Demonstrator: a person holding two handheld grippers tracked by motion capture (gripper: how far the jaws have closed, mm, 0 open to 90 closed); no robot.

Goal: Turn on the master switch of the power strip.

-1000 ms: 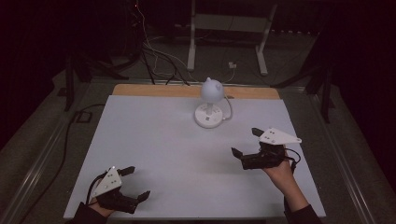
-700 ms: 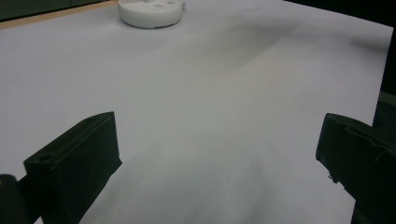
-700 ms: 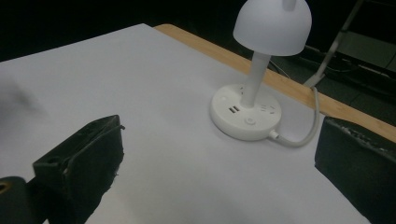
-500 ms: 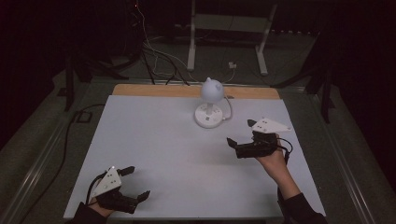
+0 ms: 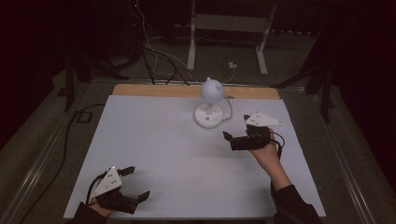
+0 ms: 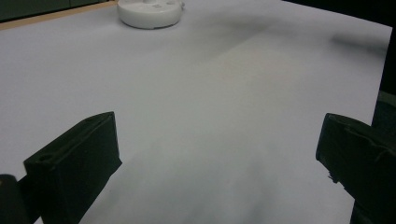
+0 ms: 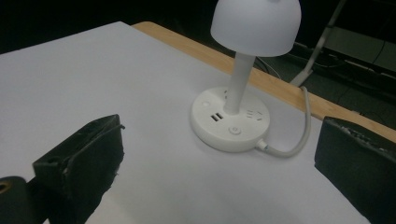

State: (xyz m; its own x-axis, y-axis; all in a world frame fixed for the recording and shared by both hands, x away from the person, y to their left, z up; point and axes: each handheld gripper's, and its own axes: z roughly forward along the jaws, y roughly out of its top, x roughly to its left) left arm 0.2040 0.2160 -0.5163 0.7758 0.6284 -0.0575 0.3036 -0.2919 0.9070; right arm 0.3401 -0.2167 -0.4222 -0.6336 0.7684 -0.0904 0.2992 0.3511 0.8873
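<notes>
The right gripper (image 5: 235, 133) was held with jaws spread wide, aimed at the lamp (image 7: 243, 84) just ahead, its base framed between them for an approach. The left gripper (image 5: 136, 183), likewise spread, idled far behind, holding nothing.

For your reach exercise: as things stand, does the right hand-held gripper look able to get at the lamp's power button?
Probably yes. The right hand-held gripper has its jaws open toward the lamp, and bare table lies between them, with the power button facing it.
</notes>
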